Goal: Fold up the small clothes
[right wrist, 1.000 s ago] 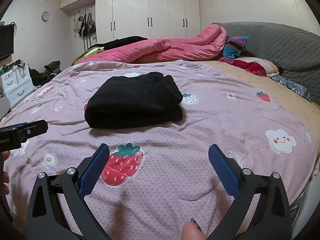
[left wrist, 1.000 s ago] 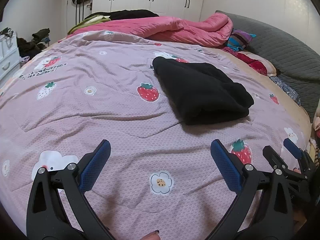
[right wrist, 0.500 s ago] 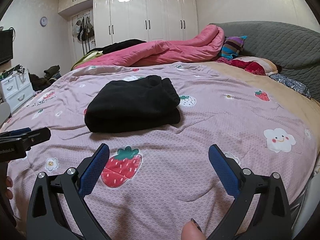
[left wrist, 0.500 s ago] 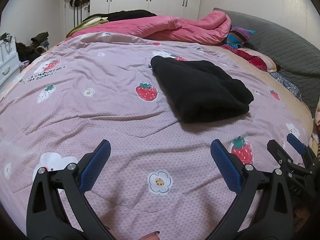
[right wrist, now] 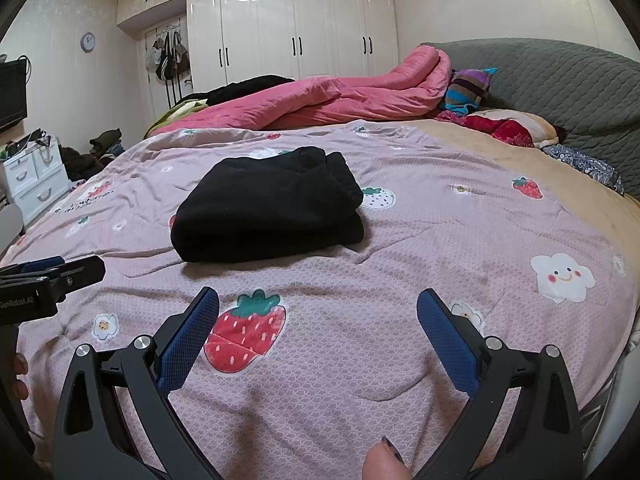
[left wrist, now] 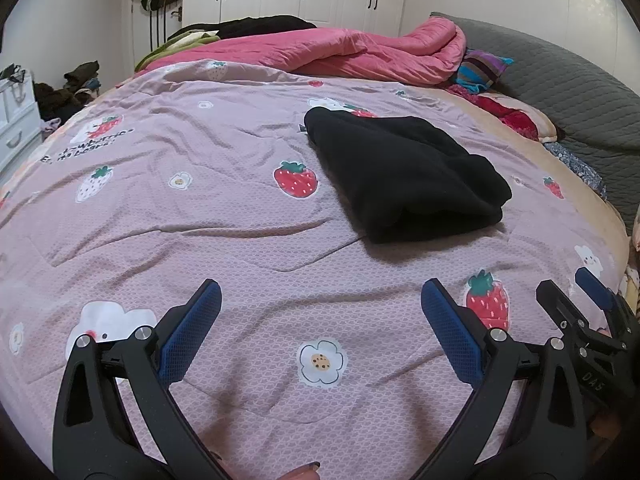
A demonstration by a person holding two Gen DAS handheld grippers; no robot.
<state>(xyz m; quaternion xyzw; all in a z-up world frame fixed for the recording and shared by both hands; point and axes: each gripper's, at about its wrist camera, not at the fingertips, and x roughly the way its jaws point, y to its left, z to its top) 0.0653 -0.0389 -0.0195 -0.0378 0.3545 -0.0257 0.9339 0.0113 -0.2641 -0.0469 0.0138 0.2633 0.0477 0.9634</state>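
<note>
The folded black garment lies mid-bed, ahead of both grippers. The right gripper seems nearer, the left gripper further off. Both are spread wide, holding nothing.

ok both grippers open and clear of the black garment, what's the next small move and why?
Probably pull both back a little and leave it. The black garment already lies as a compact folded bundle on the strawberry quilt, and the left gripper and right gripper both stand open, empty and short of it. No loose edge shows that would call for another fold, though its far side is hidden.
</note>
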